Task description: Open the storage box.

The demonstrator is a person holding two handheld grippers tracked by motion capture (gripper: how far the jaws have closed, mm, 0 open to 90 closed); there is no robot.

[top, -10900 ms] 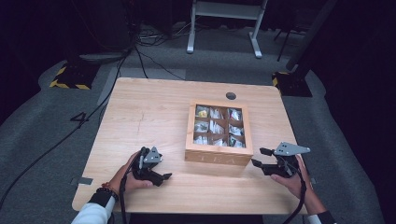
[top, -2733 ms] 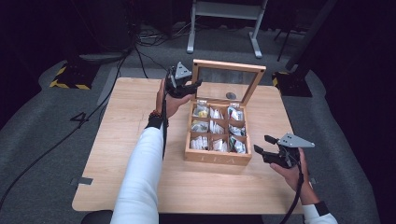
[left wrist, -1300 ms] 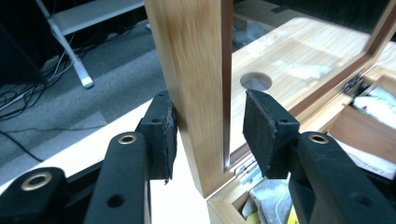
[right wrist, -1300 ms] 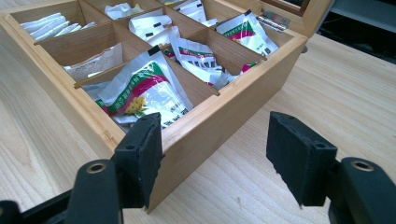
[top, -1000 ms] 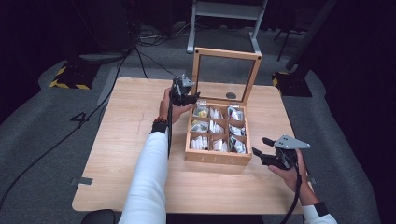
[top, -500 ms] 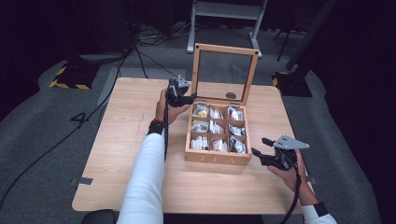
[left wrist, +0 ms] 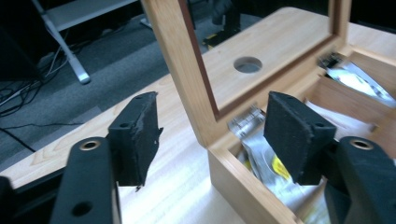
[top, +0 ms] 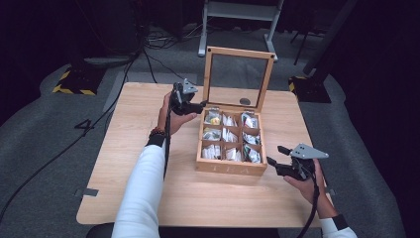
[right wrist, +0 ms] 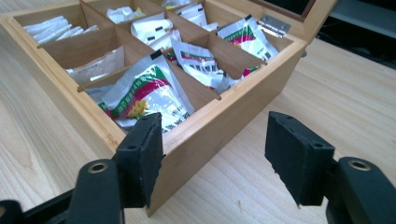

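The wooden tea box (top: pixel 231 144) sits in the middle of the bench (top: pixel 124 148), its glass-paned lid (top: pixel 239 74) standing upright on the far hinges, so the nine compartments of tea sachets (top: pixel 230 135) lie open from above. The box's long axis runs toward and away from the person, front wall nearest them; the lid's frame rises straight up from the far edge and faces the person.

The left tool (top: pixel 187 101) hovers at the box's far left corner, beside the lid's left upright. In the left gripper view its jaws have just been opening: the lid frame (left wrist: pixel 187 70) still stands in the gap between them, but the pads are clear of the wood on both sides, so it grips nothing. The lid looks able to stand by itself.

The right tool (top: pixel 278 159) rests low by the box's near right corner, jaws well apart and empty. In the right gripper view they straddle that corner (right wrist: pixel 205 135), with the nearest sachet (right wrist: pixel 144 95) just ahead and to the left.

The right tool is nearer the front compartments; reaching a sachet likely means lifting over the wall, then descending from above
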